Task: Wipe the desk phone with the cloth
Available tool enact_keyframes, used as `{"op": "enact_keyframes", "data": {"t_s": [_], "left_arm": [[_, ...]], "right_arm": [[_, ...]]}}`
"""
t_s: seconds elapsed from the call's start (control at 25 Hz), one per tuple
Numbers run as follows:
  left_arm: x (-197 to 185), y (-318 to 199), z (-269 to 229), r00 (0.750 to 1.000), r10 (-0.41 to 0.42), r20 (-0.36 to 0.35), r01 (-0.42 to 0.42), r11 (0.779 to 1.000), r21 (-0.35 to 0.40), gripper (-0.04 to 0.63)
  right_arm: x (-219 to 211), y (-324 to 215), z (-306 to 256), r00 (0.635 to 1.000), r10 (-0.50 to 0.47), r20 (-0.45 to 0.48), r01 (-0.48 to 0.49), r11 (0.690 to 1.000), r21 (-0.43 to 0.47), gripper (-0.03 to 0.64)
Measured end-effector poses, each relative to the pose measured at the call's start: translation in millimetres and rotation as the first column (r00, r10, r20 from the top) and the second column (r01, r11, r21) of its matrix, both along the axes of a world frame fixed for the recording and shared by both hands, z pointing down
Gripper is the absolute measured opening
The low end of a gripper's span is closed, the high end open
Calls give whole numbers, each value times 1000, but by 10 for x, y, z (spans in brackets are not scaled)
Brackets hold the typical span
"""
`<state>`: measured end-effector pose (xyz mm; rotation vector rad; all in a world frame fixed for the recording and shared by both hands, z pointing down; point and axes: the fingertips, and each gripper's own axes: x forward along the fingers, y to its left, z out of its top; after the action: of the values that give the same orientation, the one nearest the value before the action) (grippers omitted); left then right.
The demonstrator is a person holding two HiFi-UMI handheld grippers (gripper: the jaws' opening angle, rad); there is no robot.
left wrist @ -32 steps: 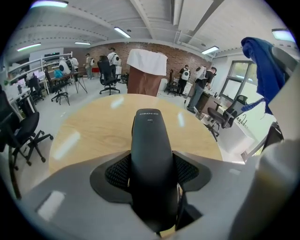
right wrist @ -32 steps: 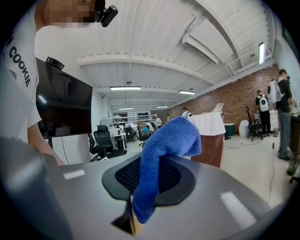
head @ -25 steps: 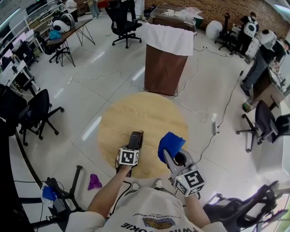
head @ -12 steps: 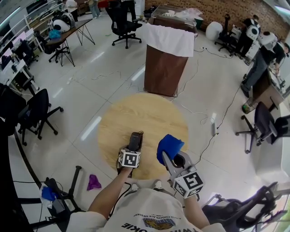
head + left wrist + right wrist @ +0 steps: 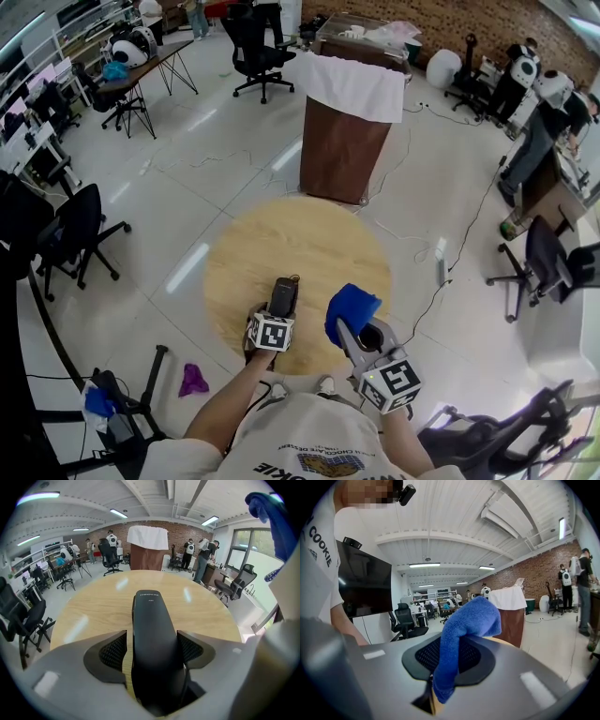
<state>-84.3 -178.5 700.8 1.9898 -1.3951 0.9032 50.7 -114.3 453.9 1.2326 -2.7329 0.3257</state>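
Note:
A black phone handset point(image 5: 283, 289) lies on the round wooden table point(image 5: 300, 234) near its front edge. My left gripper point(image 5: 278, 306) straddles the handset point(image 5: 152, 625); its jaws are opening, and a thin gap of wood shows between the pads point(image 5: 112, 651) and the handset's sides. To its right, my right gripper point(image 5: 350, 324) is raised over the table edge, shut on a blue cloth point(image 5: 352, 306). In the right gripper view the cloth point(image 5: 464, 620) stands bunched up from between the jaws. No phone base is in view.
A brown lectern draped with a white sheet point(image 5: 345, 131) stands beyond the table. Office chairs point(image 5: 80, 234) are at the left and right. Cables and a power strip point(image 5: 441, 267) lie on the floor at the right, a purple rag point(image 5: 193, 378) at the lower left.
Both grippers and the handset stay almost where they were; the whole view has shifted down a little. The right gripper holds the cloth throughout.

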Motion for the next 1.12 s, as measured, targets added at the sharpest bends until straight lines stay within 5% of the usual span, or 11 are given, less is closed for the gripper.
{"op": "enact_keyframes", "data": {"t_s": [0.16, 0.4, 0.76, 1.12], "left_arm": [[8, -16, -40, 1000, -4, -26, 5, 999, 37, 370], [-85, -102, -372, 999, -10, -52, 20, 982, 188, 370], [-66, 168, -1431, 963, 101, -250, 22, 895, 445, 288], [-211, 688, -2177, 917, 211, -338, 28, 812, 583, 130]], "right_arm": [[-21, 17, 32, 1000, -2, 2, 2, 1000, -6, 60], [-132, 47, 60, 1000, -1, -6, 1, 1000, -12, 60], [-495, 159, 10, 1000, -17, -14, 17, 1000, 4, 60], [-890, 396, 30, 999, -35, -12, 35, 999, 14, 60]]}}
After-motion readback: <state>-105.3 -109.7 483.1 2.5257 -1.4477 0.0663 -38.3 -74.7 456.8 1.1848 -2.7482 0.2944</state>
